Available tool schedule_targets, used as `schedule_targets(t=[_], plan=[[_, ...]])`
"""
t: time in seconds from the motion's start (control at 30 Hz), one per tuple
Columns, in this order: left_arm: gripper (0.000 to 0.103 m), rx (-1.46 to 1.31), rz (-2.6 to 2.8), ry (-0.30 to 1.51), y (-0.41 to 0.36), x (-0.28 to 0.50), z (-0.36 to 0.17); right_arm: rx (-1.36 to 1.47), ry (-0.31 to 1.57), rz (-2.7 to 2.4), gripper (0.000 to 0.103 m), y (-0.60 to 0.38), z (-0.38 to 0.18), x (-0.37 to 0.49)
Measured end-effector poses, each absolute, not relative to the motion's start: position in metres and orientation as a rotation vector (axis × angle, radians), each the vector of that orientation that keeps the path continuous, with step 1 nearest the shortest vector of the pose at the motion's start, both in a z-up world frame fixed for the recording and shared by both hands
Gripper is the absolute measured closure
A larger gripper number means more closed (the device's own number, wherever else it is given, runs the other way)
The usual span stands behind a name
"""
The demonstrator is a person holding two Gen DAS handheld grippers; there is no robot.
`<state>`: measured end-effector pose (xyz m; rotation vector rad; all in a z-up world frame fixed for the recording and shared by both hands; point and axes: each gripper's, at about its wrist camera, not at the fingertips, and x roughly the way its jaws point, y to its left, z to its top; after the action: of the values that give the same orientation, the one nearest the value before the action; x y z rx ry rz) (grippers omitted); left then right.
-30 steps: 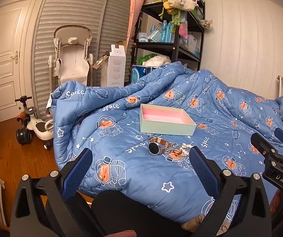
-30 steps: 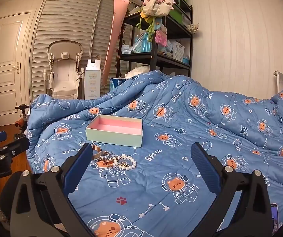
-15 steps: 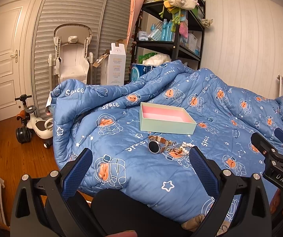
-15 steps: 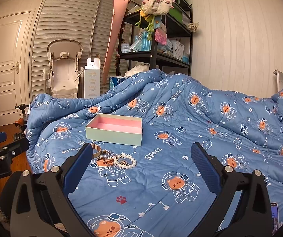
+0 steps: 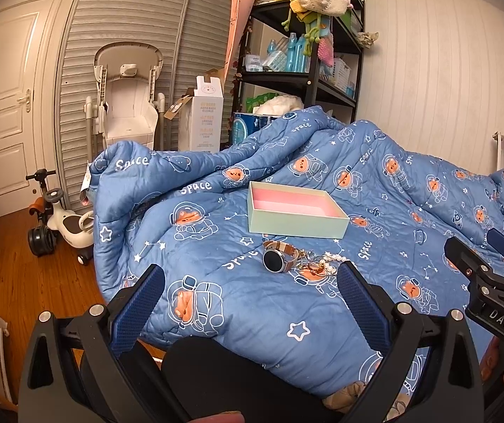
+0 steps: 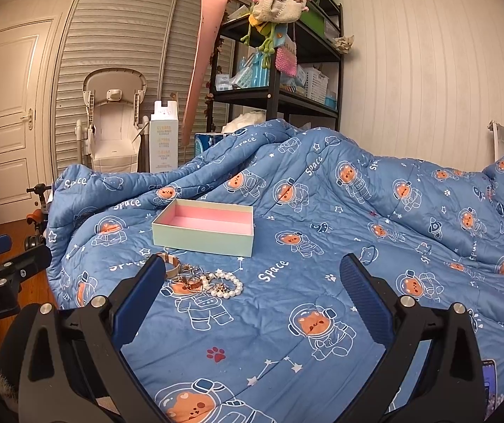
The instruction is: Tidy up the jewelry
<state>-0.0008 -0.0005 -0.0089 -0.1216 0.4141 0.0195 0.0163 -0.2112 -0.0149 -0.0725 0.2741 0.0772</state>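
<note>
While both of my grippers hang over the bed, neither holds anything: the left gripper (image 5: 250, 294) has its fingers (image 5: 139, 308) spread wide, and the right gripper (image 6: 252, 289) has its fingers (image 6: 364, 296) spread just as wide. Ahead of me a blue quilt (image 5: 237, 303) printed with little astronauts covers the bed, rumpled into a ridge at the far side. On it sits an open box (image 5: 296, 215), pale green outside and pink inside, with nothing in it that I can see. Just in front of the box, on the side nearer me, the jewelry lies in a small heap on the quilt: a watch (image 5: 275, 259) with a dark round face and a tan strap, a pearl bracelet (image 6: 227, 283), and between them a tangle of small gold pieces (image 6: 192, 281) too fine for me to tell apart. From the right wrist view, the left finger's tip overlaps the watch strap. Behind the bed stand a black shelf (image 6: 287, 98), a white high chair (image 5: 128, 102) and a white door (image 5: 3, 105).
</note>
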Motion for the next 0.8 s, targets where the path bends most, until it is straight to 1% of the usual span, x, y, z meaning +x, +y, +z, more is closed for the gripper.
schedule_targets(t=[0.1,0.3,0.37,0.5,0.67,0.8], plan=[[0.007,-0.123,0.021,0.418,0.000,0.000,-0.009,-0.071,0.286,0.077,0.005,-0.211,-0.016,0.018],[0.007,-0.117,0.018,0.452,-0.004,0.009,-0.032,-0.076,0.339,0.077,0.005,-0.210,-0.018,0.030],[0.007,-0.113,0.013,0.470,-0.005,0.010,-0.032,-0.079,0.367,0.089,0.005,-0.209,-0.019,0.036],[0.007,-0.108,-0.001,0.535,-0.003,0.022,-0.027,-0.088,0.455,0.127,0.005,-0.206,-0.027,0.055],[0.007,-0.102,-0.027,0.646,-0.004,0.044,-0.038,-0.087,0.572,0.190,0.005,-0.203,-0.041,0.077],[0.007,-0.101,-0.041,0.744,-0.003,0.066,-0.051,-0.146,0.644,0.248,0.005,-0.196,-0.054,0.095]])
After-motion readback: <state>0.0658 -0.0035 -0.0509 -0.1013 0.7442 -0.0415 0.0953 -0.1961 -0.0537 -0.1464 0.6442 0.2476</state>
